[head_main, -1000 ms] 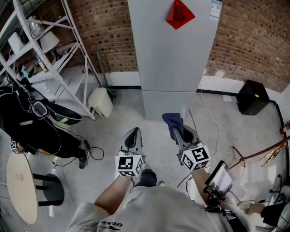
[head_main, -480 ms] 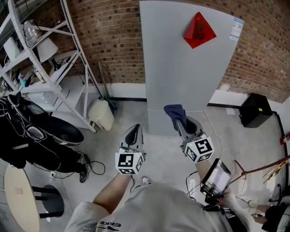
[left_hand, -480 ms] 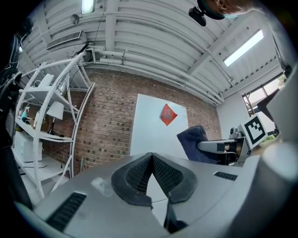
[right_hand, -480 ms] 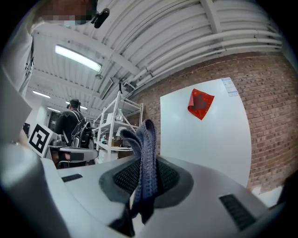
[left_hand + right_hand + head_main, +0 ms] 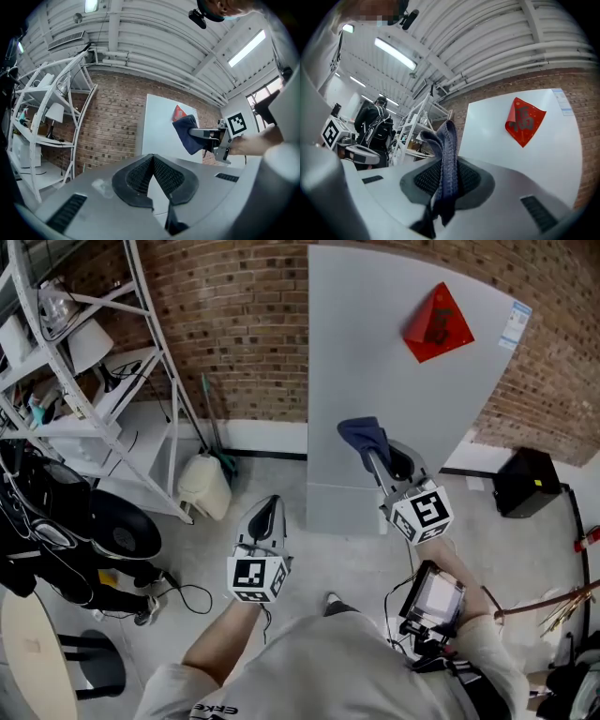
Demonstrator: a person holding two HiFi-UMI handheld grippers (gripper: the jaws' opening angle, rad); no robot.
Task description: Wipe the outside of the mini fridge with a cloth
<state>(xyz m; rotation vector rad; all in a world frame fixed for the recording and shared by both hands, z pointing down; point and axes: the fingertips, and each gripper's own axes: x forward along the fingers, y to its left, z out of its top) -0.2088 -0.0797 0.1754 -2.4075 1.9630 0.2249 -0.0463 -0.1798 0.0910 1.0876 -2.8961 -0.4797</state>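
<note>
Right gripper (image 5: 377,457) holding blue cloth (image 5: 363,433), fridge (image 5: 394,399) close ahead

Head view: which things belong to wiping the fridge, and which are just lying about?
For the job:
- fridge
- blue cloth
- right gripper, shut on the cloth

Just lying about:
- white shelf rack
- black box by the wall
- left gripper, shut and empty
</note>
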